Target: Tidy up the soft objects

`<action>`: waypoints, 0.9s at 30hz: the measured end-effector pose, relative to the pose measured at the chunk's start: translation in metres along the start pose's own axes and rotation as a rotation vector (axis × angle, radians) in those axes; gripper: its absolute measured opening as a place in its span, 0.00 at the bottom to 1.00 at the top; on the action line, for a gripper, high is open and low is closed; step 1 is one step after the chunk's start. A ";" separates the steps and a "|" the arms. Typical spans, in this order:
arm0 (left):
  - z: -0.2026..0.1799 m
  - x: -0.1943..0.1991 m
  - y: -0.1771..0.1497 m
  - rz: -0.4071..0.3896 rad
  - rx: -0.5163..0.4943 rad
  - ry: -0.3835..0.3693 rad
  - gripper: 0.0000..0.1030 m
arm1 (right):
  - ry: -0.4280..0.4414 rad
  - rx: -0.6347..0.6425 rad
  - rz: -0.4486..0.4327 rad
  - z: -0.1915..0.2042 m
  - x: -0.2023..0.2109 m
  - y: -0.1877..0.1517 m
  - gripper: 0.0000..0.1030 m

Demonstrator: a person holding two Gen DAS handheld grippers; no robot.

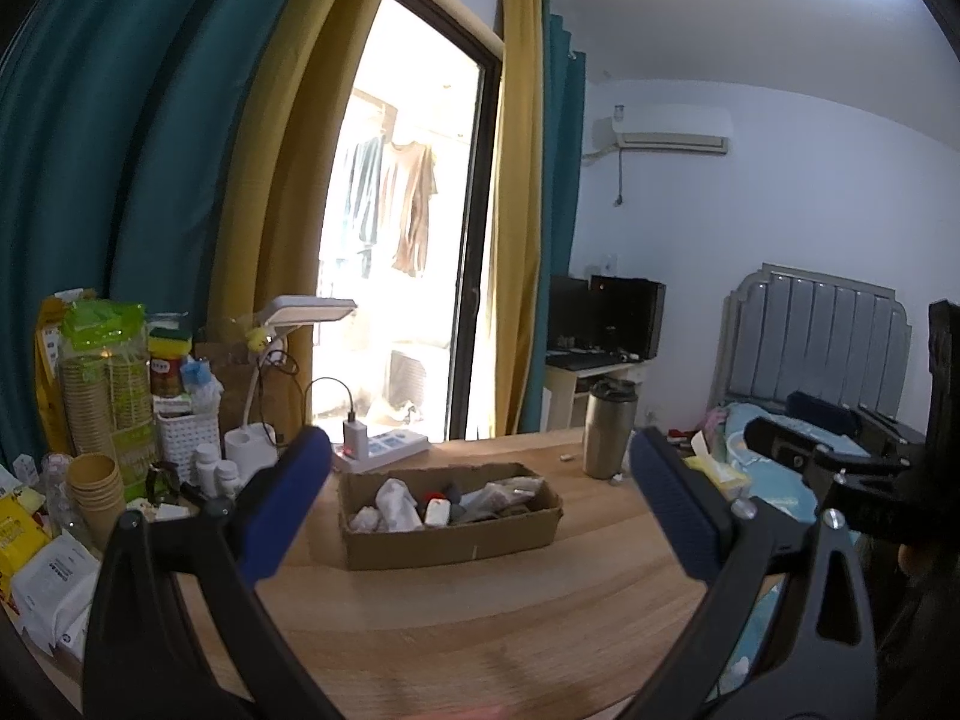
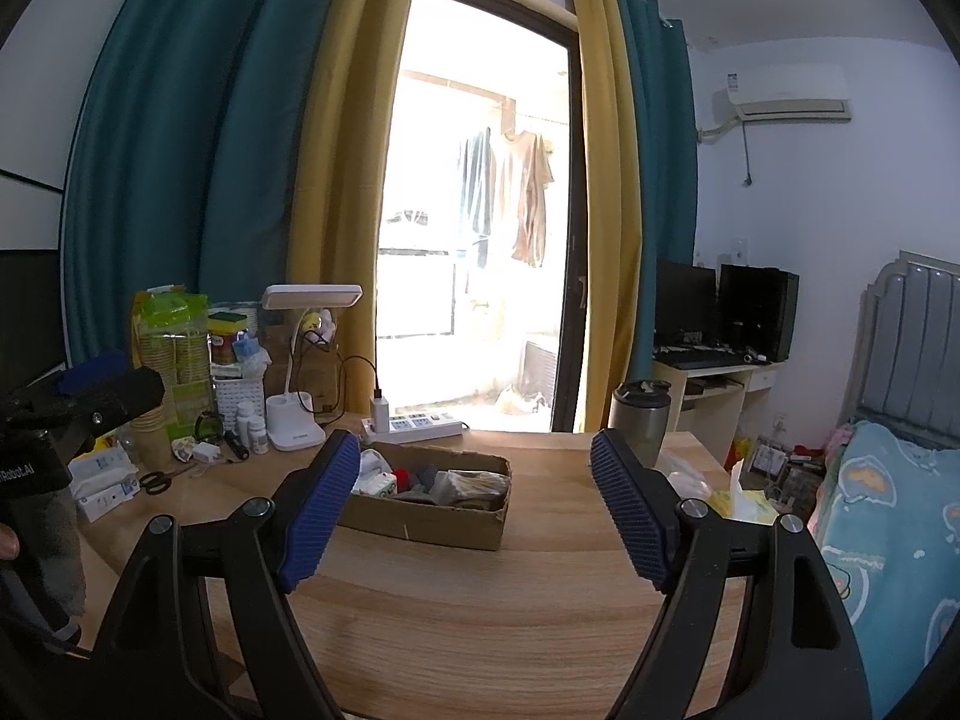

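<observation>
A shallow cardboard box (image 1: pixel 456 540) sits on the wooden table (image 1: pixel 480 636) and holds several soft items: white, grey and red bundles (image 1: pixel 396 507). It also shows in the right wrist view (image 2: pixel 432 522) with its bundles (image 2: pixel 420 483). My left gripper (image 1: pixel 480 480) is open and empty, held above the table in front of the box. My right gripper (image 2: pixel 474 480) is open and empty, to the right of the left one, also short of the box. Part of the right gripper (image 1: pixel 828 468) shows at the right edge of the left wrist view.
A steel tumbler (image 1: pixel 606 429) stands behind the box to the right, beside a yellow tissue pack (image 2: pixel 741 501). A power strip (image 2: pixel 414 423), desk lamp (image 2: pixel 312 300), pill bottles (image 1: pixel 213 468), paper cups (image 1: pixel 99 489) and wipe packs (image 1: pixel 48 588) crowd the left side. A bed (image 2: pixel 888 510) lies to the right.
</observation>
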State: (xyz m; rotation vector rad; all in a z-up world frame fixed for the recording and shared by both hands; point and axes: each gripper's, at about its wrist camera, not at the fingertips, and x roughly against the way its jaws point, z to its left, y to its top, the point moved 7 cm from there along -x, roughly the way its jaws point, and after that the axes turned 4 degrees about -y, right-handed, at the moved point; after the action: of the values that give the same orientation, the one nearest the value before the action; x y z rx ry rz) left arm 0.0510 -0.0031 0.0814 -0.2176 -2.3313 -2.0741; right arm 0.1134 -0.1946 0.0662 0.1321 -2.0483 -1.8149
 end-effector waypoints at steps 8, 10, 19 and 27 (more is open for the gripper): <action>-0.002 -0.001 -0.001 0.004 0.000 -0.007 0.98 | 0.001 0.000 -0.001 0.001 0.000 0.000 0.80; -0.003 -0.001 0.000 0.005 -0.002 -0.009 0.98 | 0.002 0.000 -0.002 0.001 0.000 0.000 0.80; -0.006 -0.002 -0.001 0.009 -0.009 -0.014 0.98 | 0.001 -0.002 -0.002 0.001 0.000 0.000 0.80; -0.007 -0.002 -0.001 0.010 -0.010 -0.016 0.98 | 0.001 -0.002 -0.002 0.001 0.000 0.000 0.80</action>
State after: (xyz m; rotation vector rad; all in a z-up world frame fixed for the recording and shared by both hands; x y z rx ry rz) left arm 0.0524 -0.0100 0.0811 -0.2464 -2.3238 -2.0880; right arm 0.1131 -0.1939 0.0657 0.1341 -2.0461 -1.8174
